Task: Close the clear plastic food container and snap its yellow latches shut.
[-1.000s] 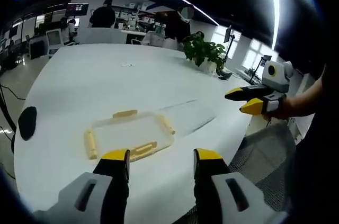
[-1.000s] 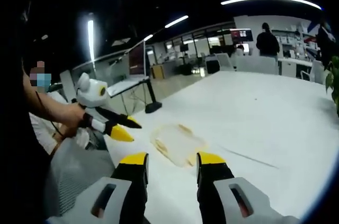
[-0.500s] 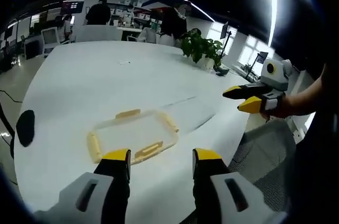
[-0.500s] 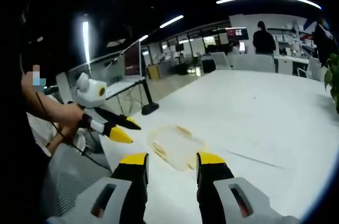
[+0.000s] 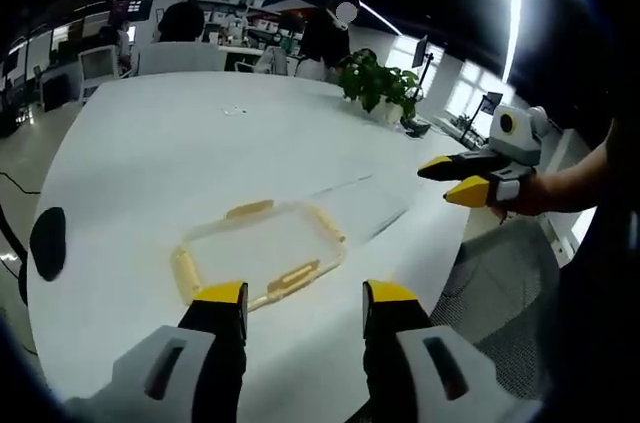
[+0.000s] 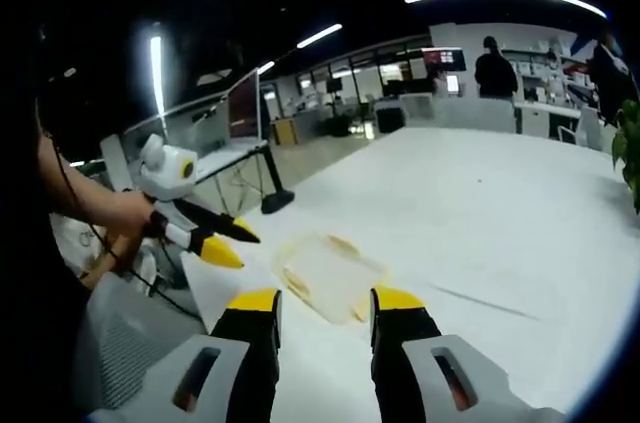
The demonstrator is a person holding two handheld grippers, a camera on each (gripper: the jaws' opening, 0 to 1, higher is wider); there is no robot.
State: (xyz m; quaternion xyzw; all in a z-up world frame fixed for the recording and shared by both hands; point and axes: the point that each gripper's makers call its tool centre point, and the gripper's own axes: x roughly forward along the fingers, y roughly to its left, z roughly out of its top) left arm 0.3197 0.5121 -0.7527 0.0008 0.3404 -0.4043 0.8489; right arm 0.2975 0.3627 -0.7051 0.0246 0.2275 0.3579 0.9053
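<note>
A clear plastic food container [image 5: 262, 253] lies flat on the white table [image 5: 200, 143], near its front edge. Yellow latches [image 5: 250, 209] stick outward along all its sides. My left gripper [image 5: 305, 295] hovers just short of it, jaws open and empty. To the right, over the table edge, a hand holds my right gripper [image 5: 465, 178], which is off to the side of the container. In the right gripper view the container [image 6: 328, 276] sits just beyond my open right gripper [image 6: 325, 301], and the left gripper [image 6: 215, 241] comes in from the left.
A potted plant [image 5: 380, 93] stands at the table's far right. A black round object [image 5: 48, 241] lies at the left edge. A grey mesh chair [image 5: 490, 283] is beside the table. A monitor on a stand [image 6: 245, 108] and people [image 5: 183, 18] are farther back.
Both views have crept slightly closer to the container, which now looks a little larger. Both grippers have stayed open and empty.
</note>
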